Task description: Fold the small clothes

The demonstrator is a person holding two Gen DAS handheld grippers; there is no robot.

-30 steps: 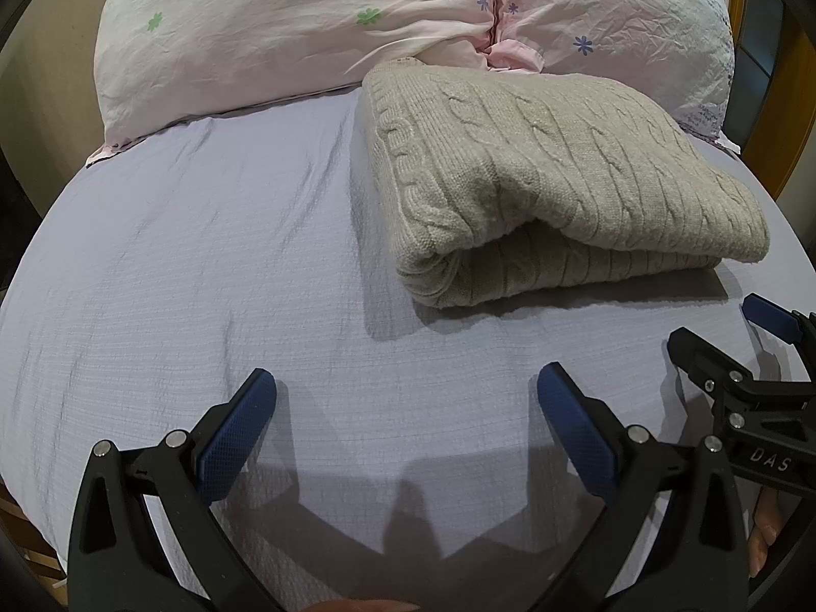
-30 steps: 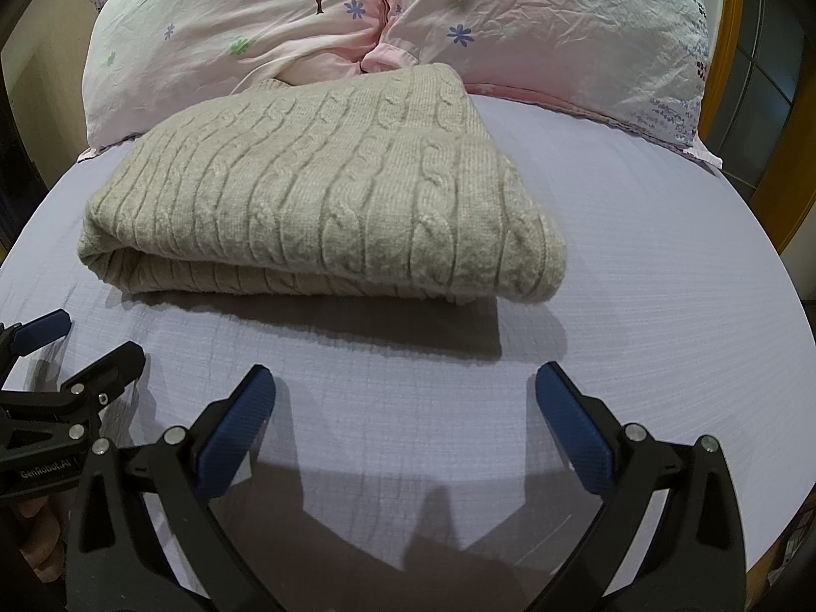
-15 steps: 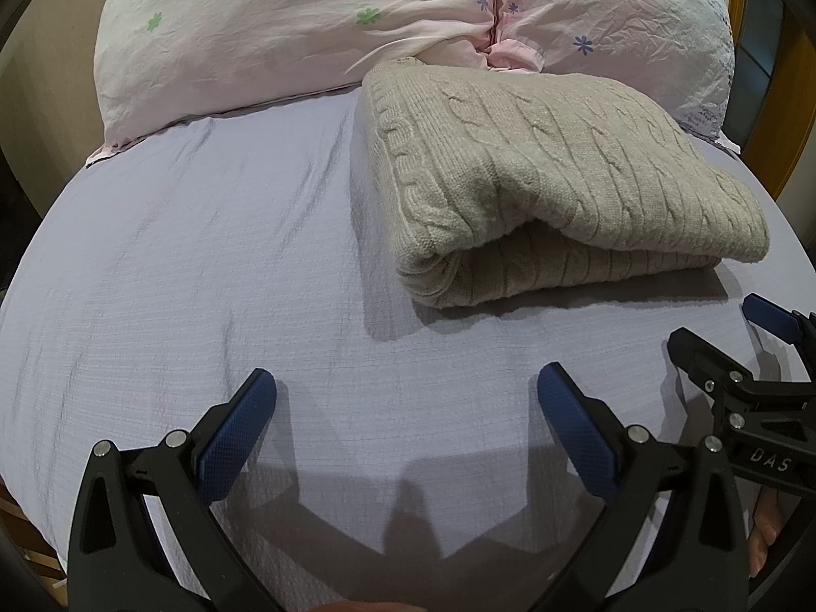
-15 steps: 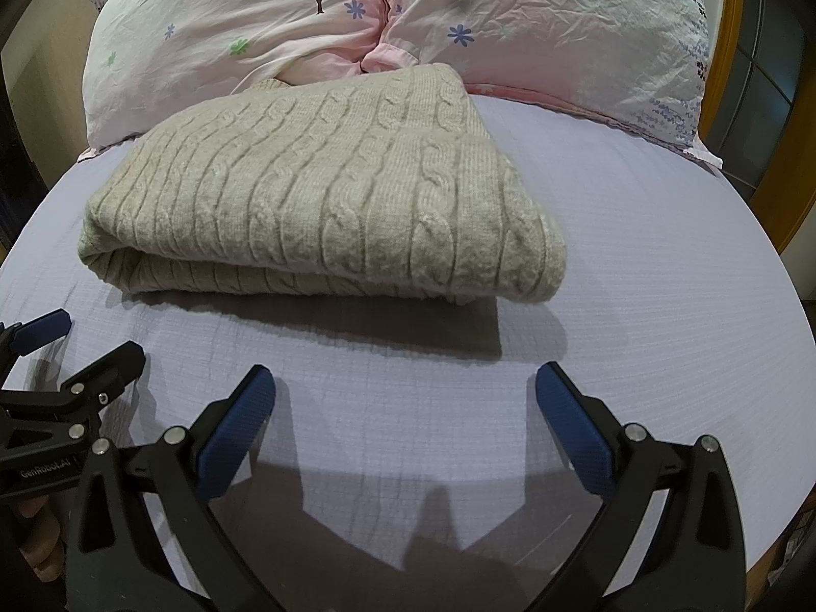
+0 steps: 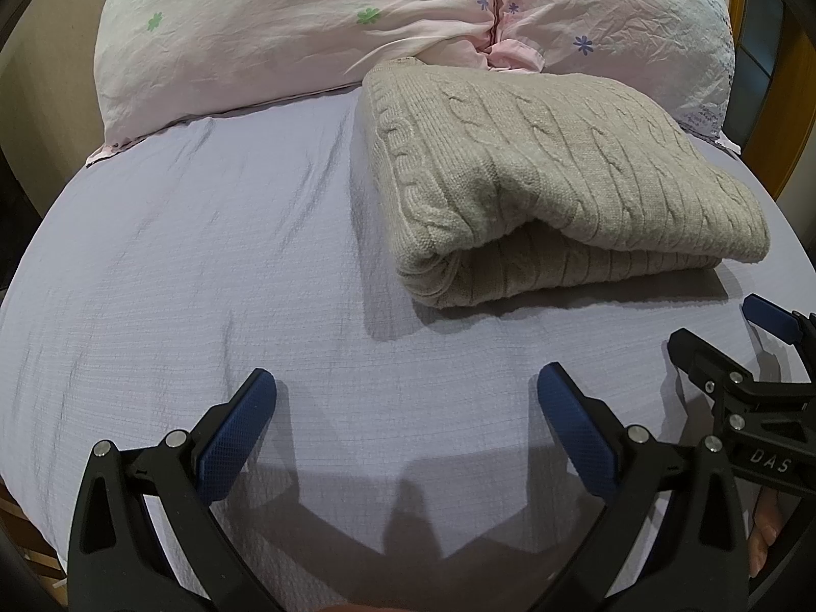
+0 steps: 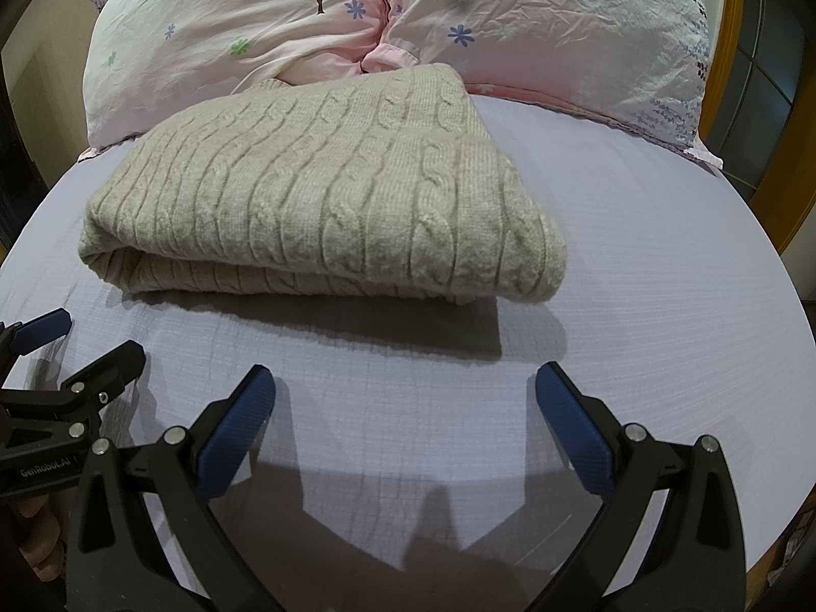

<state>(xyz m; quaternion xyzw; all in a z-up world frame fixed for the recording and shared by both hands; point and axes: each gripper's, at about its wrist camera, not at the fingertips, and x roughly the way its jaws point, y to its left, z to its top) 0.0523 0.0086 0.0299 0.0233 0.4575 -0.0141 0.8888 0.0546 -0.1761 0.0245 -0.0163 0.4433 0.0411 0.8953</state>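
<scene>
A beige cable-knit sweater [image 5: 551,178] lies folded on the lavender bed sheet [image 5: 204,265], its far edge against the pillows. It also shows in the right wrist view [image 6: 326,204]. My left gripper [image 5: 406,398] is open and empty, hovering over the sheet in front of the sweater's left end. My right gripper [image 6: 405,398] is open and empty, in front of the sweater's right end. The right gripper shows at the right edge of the left wrist view [image 5: 724,341]. The left gripper shows at the left edge of the right wrist view [image 6: 86,341].
Two pink flowered pillows [image 5: 316,25] [image 6: 551,25] lie at the head of the bed behind the sweater. A wooden frame [image 6: 765,163] stands at the right. The sheet curves down at the bed's left and right edges.
</scene>
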